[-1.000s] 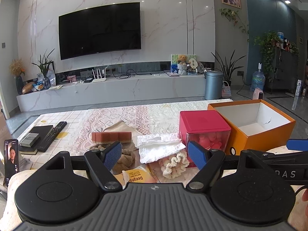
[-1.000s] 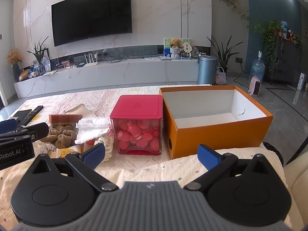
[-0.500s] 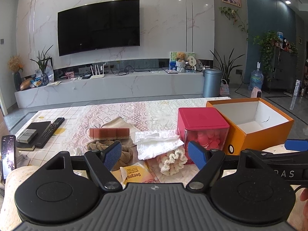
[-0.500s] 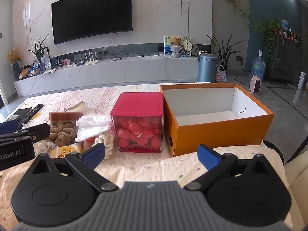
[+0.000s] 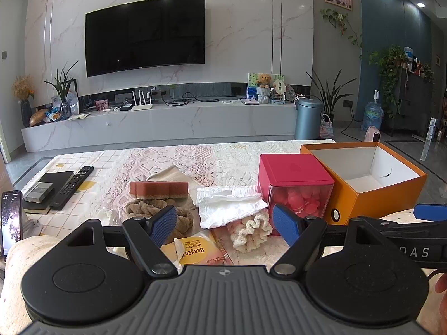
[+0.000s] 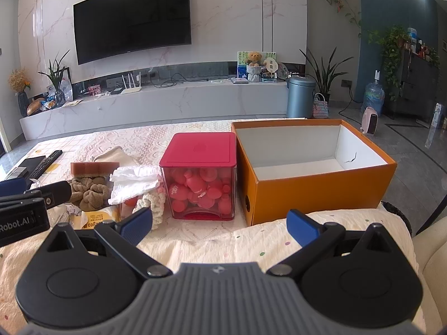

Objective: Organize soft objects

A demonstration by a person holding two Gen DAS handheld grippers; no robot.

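The tabletop point(image 6: 195, 240), covered in a pale lace-patterned cloth, carries everything, and the largest thing on it is the orange box point(image 6: 315, 187), open-topped with a white inside that holds nothing, at the right. Touching or just beside its left wall stands the clear cube container with a red lid point(image 6: 199, 178), filled with red balls. To the left of the cube lies the cluster of soft things: a crumpled white cloth point(image 5: 229, 205) draped highest, a brown braided plush piece point(image 5: 139, 209) beside it with a reddish sponge point(image 5: 158, 189) resting on its far edge, a cream crocheted scrunchie point(image 5: 251, 230) just in front of the white cloth, and a yellow printed packet point(image 5: 192, 249) nearest the camera (its lettering reads upside down). A black remote point(image 5: 72, 187) lies well apart at the far left. The left tongs point(image 5: 225, 223) hover over this cluster, spread wide and holding nothing; the right tongs point(image 6: 219, 224) are likewise spread and empty, above bare cloth in front of the cube and box.
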